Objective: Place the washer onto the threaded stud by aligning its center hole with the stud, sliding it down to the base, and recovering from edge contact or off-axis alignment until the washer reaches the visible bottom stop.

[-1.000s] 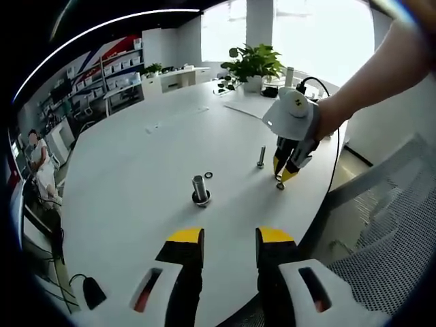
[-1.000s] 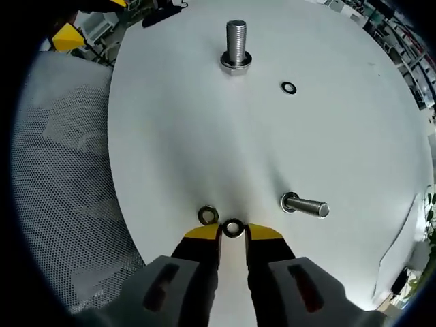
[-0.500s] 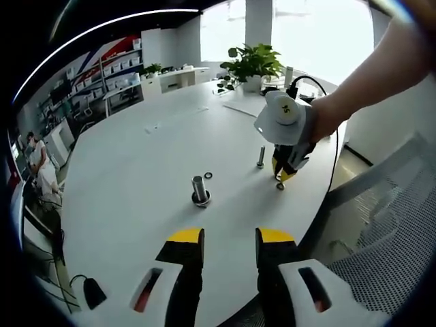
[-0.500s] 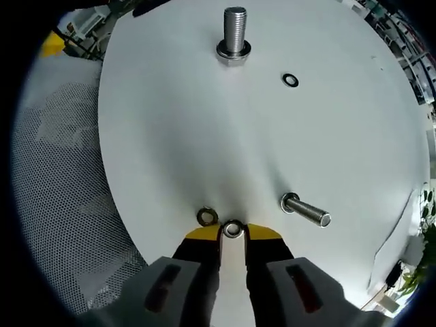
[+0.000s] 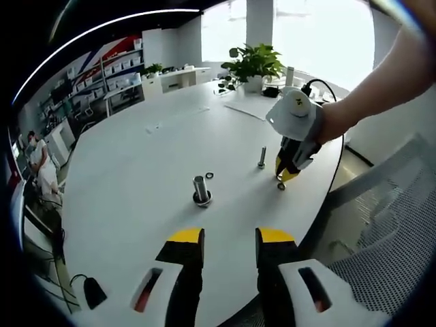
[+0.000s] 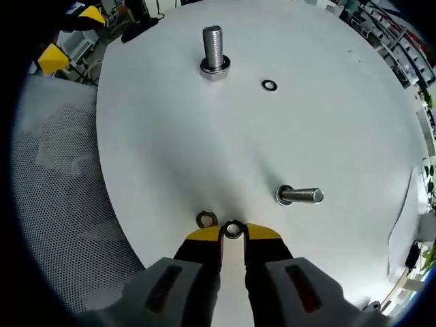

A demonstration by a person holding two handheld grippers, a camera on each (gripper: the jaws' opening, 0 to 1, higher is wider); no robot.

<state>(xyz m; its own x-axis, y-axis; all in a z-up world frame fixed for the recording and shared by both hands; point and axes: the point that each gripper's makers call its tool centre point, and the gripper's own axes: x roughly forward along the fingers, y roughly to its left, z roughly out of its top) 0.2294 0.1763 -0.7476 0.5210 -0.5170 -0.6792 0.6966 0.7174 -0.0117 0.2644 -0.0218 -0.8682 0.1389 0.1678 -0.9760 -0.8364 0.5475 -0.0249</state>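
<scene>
On white round surface (image 6: 170, 150), two threaded studs stand upright. Bigger stud (image 6: 213, 49) w/ washer already at its base sits far side in right gripper view; in left gripper view it's mid-surface (image 5: 199, 189). Small loose washer (image 6: 270, 85) lies flat near it, apart, also seen in left gripper view (image 5: 209, 176). Smaller stud (image 6: 300, 196) stands closer to right tool; in left gripper view it's just beside that tool (image 5: 262, 157).

Right tool (image 6: 233, 233) is down at surface near the edge, yellow-tipped jaws narrow, pinching a washer (image 6: 233, 229) between the tips. Washer looks flat on or just at the surface — can't tell if lifted. 2nd washer (image 6: 206, 219) lies just beside it, to the left in that view, not gripped. In left gripper view, right tool (image 5: 285, 173) is held by a hand (image 5: 334, 122), pointing down, w/ a washer (image 5: 281, 186) on the surface right by its tips.

Left tool (image 5: 230, 238) hovers back from the big stud, jaws apart, nothing between them.

Mesh office chair (image 6: 61, 197) sits past the surface edge. Potted plant (image 5: 253, 65) at far end.
</scene>
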